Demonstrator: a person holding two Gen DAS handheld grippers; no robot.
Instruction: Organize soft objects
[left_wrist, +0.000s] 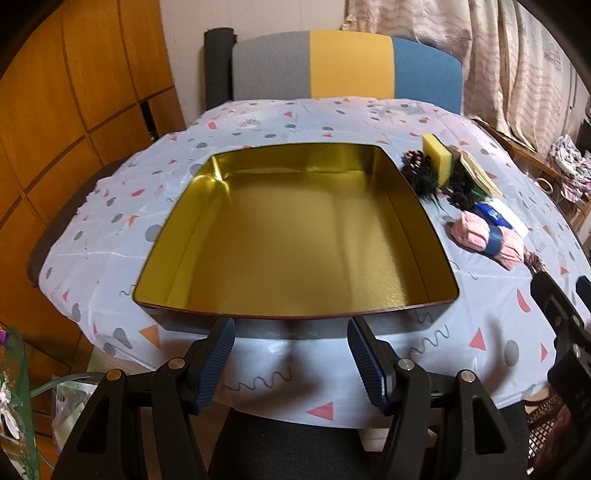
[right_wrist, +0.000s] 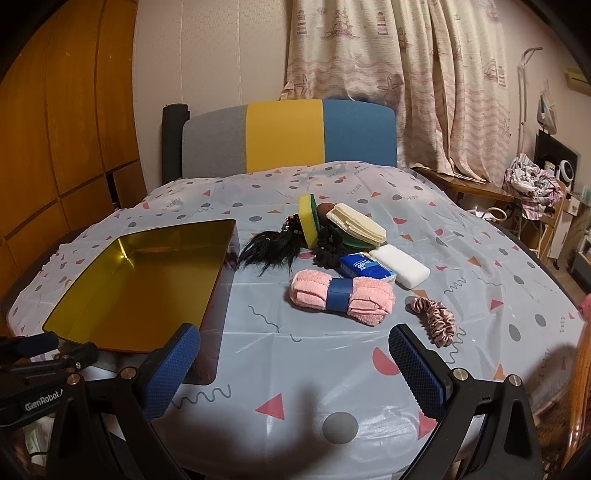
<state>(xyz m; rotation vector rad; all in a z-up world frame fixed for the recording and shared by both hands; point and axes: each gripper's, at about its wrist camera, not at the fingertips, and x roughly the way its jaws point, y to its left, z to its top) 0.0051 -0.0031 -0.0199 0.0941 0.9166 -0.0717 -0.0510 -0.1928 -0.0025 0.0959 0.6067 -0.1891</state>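
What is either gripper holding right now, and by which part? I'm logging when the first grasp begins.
Nothing is held. The left gripper and right gripper are both open with only tablecloth between their fingers.

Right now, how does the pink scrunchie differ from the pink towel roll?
The pink scrunchie is glossy and ruffled; the pink towel roll is fluffy terry. The roll is clearly bigger and bound by a blue band; the scrunchie is a thin loose strip with nothing around it. The scrunchie lies right of the roll, apart from the pile. Both are pink, soft and rest on the tablecloth, outside the tin.
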